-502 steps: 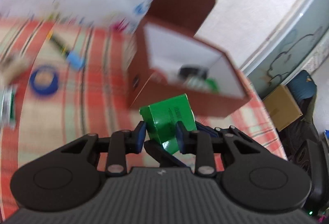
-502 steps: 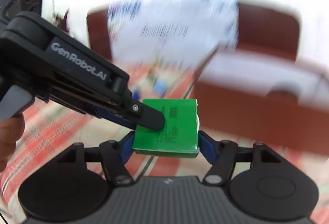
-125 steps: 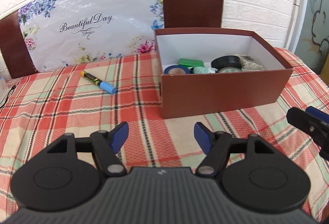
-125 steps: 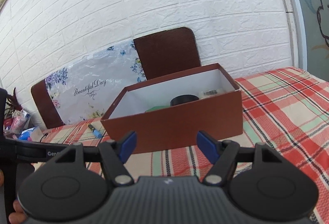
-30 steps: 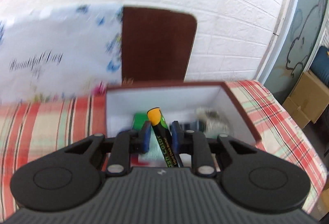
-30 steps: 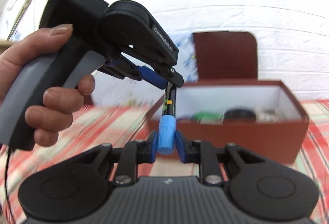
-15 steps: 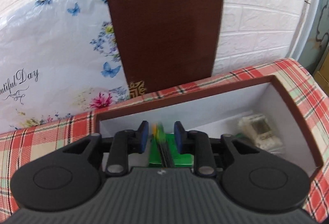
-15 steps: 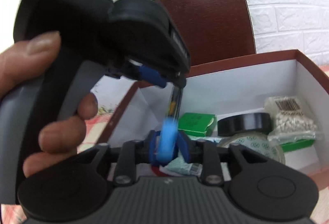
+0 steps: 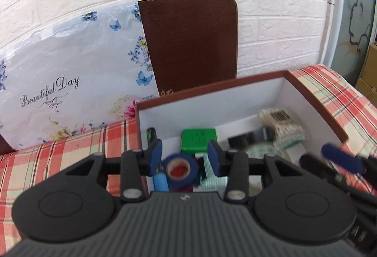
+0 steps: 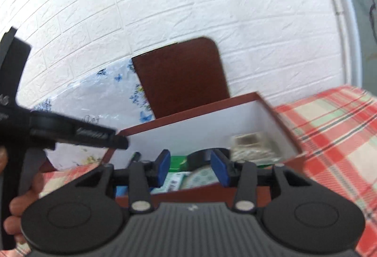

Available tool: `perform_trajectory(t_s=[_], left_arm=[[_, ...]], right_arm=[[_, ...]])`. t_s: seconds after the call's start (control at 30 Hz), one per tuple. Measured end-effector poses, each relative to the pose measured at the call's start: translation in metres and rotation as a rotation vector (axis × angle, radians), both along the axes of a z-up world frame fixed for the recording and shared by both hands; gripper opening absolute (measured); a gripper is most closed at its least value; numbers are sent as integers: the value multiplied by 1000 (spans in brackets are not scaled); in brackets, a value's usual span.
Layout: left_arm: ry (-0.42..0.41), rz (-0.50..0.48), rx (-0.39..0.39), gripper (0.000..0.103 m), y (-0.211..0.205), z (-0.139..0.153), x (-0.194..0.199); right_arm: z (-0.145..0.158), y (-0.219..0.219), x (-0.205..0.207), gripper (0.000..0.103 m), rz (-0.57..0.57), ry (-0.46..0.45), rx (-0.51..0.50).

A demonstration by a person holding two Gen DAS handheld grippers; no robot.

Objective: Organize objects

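Left tongs (image 9: 185, 158) sit partly open over the near-left end of the brown cardboard box w/ white inside (image 9: 212, 113); jaws have just been opening, nothing between the blue pads. Right tongs (image 10: 193, 168) also partly open, jaws just been opening too, empty, hovering at the box's near wall. In the left wrist view the right tongs' blue-padded tip shows blurred at the box's right front corner.

Box stands on the counter w/ red-green plaid cloth (image 9: 70, 151). Inside, along the left wall: black marker w/ light-blue cap (image 9: 160, 180), cap end nearest the camera, far end up against the back corner. Just beside it a roll of dark blue tape (image 9: 181, 171) standing on edge. Behind that a flat green carton (image 9: 199, 140). Toward the right: black tape roll (image 9: 249, 138), a round white-green patterned item partly hidden, and a clear bag of pale beads w/ barcode label (image 9: 280, 121) in the far-right corner.
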State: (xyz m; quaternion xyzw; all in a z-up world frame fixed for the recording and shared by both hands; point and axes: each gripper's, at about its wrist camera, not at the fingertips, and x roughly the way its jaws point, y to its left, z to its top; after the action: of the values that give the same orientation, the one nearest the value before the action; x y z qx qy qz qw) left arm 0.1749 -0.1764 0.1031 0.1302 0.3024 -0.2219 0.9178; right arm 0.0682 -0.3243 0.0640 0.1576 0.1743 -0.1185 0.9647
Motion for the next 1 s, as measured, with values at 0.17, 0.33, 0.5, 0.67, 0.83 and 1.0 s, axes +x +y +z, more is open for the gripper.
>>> perform_trajectory(t_s=[0.17,0.33,0.5,0.67,0.83,1.0], left_arm=[[-12,3,-5,45,19,-2,-37],[-21,19,-2,45,37,-7,-64],[-4,57,-23,55,52,-13,-80],[-18,98,-6,65,61,-20,-93],[-28,151,-15,85,71,-23,-102],[-61,190,16,97,77,-27,-109]], right_arm=[[6,-1,-36,42,-22,1,-15],[12,4,-61,43,-15,6,-11],[18,13,-75,46,3,2,10],[23,21,-81,50,29,-6,5],[28,31,-86,53,46,-7,-4],[29,35,-92,56,63,-8,12]])
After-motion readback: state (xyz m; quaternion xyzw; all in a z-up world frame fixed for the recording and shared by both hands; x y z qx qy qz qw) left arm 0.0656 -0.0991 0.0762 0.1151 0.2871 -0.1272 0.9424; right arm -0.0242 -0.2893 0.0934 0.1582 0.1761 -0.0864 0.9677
